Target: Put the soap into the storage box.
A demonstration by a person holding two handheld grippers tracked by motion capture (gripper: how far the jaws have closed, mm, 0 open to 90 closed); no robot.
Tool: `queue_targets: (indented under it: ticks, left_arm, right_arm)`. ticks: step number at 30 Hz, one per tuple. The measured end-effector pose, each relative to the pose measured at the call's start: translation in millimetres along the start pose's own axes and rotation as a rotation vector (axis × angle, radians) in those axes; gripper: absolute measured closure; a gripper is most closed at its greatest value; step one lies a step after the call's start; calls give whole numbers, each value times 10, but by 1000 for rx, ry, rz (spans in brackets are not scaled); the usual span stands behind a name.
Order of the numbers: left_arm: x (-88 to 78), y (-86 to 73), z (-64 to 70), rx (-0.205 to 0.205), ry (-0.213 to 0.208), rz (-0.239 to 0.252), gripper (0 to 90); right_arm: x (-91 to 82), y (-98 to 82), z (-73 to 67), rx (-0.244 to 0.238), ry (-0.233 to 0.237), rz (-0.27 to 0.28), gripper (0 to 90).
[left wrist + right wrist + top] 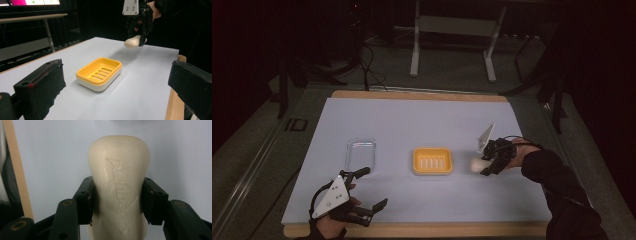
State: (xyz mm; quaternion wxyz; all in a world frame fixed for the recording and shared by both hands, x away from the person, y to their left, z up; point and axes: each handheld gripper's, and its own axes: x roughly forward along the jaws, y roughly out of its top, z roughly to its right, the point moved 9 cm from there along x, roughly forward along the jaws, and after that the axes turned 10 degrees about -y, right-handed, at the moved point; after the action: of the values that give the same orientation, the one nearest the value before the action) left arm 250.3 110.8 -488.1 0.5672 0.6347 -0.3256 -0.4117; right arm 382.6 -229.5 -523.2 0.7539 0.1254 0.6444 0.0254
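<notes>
While the high view looks down on the pale lavender sheet-covered wooden table (422, 120), right gripper (485, 165) sits at the right side, clamped on a cream-white oval bar of soap (476, 164). Soap pokes out toward the yellow slotted soap dish on a white base (432, 161), which is mid-table, near the soap but not touching. Clear plastic lid or tray (361, 151) lies left of the dish, well apart from it. Left gripper (377, 187) is near the front left edge, jaws spread wide, nothing between them; upper jaw tip ends just beside the clear tray's near corner.

Left gripper view: own two black jaws at the bottom corners, far apart, bare sheet between them. Yellow dish (99, 73) sits on the sheet straight ahead, empty, slots visible in the floor. Beyond it the right gripper (138, 37) hangs above the table (150, 82) with the soap (132, 41) in its jaws, clear of the surface; faint shadow under it. Soap is up and behind the dish, not over it.

Right gripper view: both black jaws pressed on the two long sides of the soap (120, 187), about mid-length. Embossed lettering on the top face, not readable. Rounded free end points away from the camera over the pale sheet. Wooden table edge (15, 170) runs down the left.
</notes>
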Motion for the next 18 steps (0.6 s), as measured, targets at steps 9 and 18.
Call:
queue_targets:
  ticks: [9, 18]
  left_arm:
    - [2, 0, 0, 0, 0, 0, 8]
    - [1, -2, 2, 1, -1, -2, 7]
  right_arm:
    - [-144, 140, 9, -49, 2, 41, 497]
    - [-313, 310, 55, -93, -16, 63, 497]
